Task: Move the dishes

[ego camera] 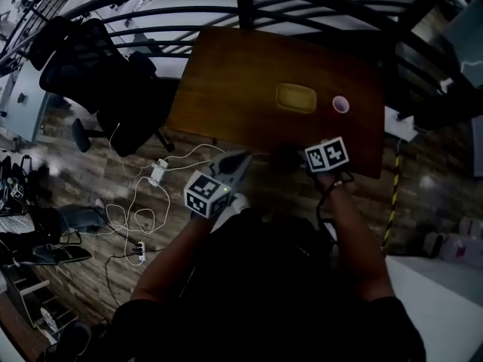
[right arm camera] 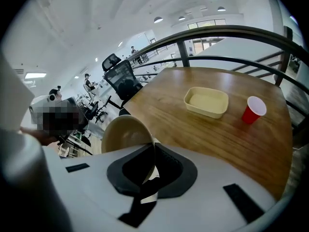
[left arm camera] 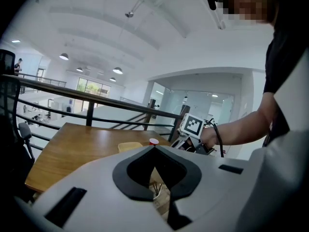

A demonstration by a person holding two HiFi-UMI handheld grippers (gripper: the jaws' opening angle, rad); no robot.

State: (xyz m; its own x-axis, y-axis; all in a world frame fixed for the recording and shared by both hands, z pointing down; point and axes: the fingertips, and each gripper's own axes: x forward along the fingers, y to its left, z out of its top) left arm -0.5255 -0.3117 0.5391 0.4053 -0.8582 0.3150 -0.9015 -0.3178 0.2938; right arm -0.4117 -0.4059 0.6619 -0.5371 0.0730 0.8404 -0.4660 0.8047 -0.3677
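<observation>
Right gripper pinches rim of cream bowl, held in air at near edge of table. Left gripper pressed together, empty. Risk: thin rim grip, so bowl may pivot, slip, fall.

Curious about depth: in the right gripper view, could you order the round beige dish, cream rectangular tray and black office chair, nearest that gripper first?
1. Round beige dish, held in the jaws, lower left.
2. Cream rectangular tray, ahead on the wooden table.
3. Black office chair, beyond the table's left edge.

Steep overhead, two low views, shared table
</observation>
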